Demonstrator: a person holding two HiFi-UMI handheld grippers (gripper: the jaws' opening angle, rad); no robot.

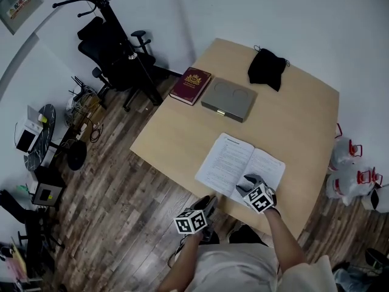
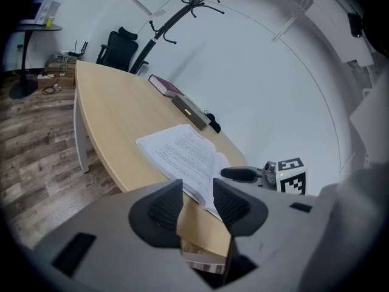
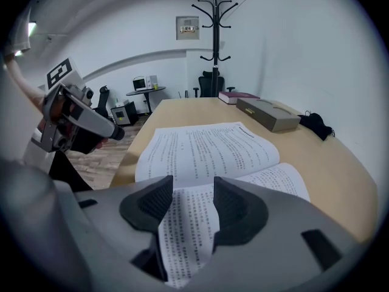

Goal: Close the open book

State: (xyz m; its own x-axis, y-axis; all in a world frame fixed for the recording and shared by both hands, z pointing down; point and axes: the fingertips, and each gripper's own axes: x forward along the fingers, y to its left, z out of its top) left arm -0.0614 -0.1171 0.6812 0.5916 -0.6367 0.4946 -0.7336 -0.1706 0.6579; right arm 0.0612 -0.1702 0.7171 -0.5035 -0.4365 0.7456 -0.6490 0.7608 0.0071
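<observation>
In the head view, the open book (image 1: 240,163) is lying flat, pages up, near the near edge of the bench (image 1: 176,132), with a red book (image 1: 190,85), a grey box (image 1: 229,100) and a black cloth (image 1: 266,67) sitting well apart from it at the far side. The left hand-held gripper (image 1: 209,202) is hanging just off the bench's near edge, left of the book, while the right hand-held gripper (image 1: 248,181) is hovering over the near part of the right page. In the left gripper view, the left hand-held gripper (image 2: 197,194) is standing released, its 2 jaws apart with only the bench edge showing between them, and the open book (image 2: 182,151) is lying just beyond. In the right gripper view, the right hand-held gripper (image 3: 191,194) is also standing released, jaws wide apart above the printed right page of the open book (image 3: 213,148), gripping nothing.
</observation>
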